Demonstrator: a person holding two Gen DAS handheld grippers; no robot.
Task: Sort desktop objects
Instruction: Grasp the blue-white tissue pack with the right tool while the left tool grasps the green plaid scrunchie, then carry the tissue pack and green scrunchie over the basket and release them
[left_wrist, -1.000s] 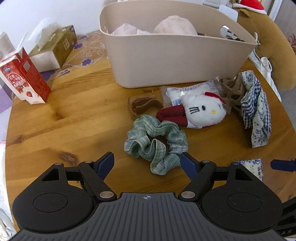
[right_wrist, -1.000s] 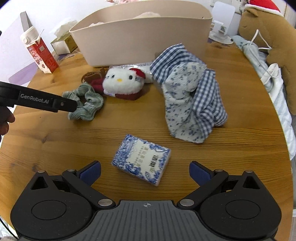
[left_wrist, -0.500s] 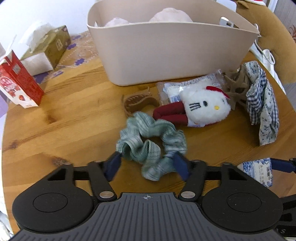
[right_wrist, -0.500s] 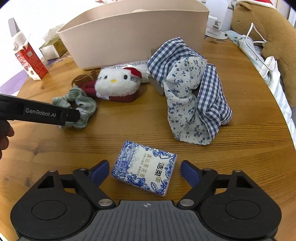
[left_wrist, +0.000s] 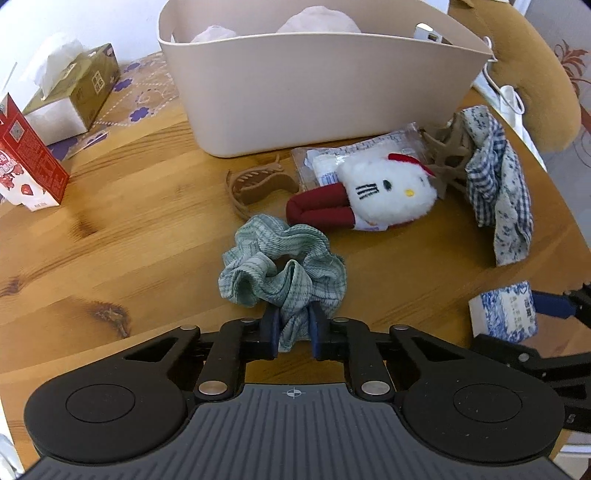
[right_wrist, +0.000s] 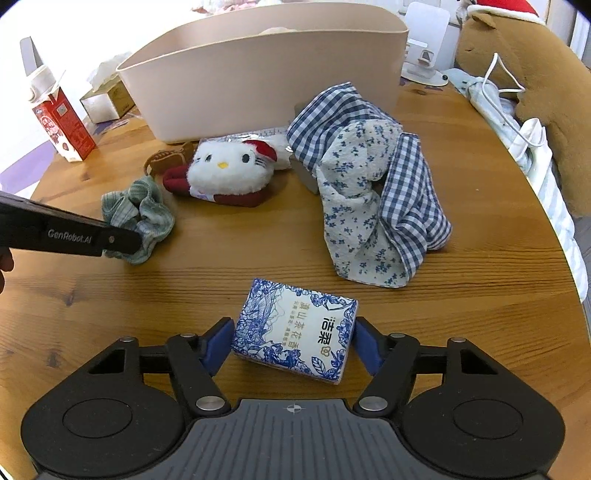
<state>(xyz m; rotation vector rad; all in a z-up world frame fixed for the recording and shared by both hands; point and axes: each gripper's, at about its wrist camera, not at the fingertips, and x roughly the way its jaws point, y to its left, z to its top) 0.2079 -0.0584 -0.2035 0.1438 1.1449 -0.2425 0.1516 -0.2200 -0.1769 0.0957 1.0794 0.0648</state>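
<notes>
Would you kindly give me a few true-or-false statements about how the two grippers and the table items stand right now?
1. The left gripper is shut on the green scrunchie. True; its jaws have just been closing.
2. The tissue packet lies between the right gripper's pads. True.
3. The white plush toy is inside the beige bin. False; it lies on the table before the bin.
4. The checked cloth covers the red carton. False; they are far apart.
</notes>
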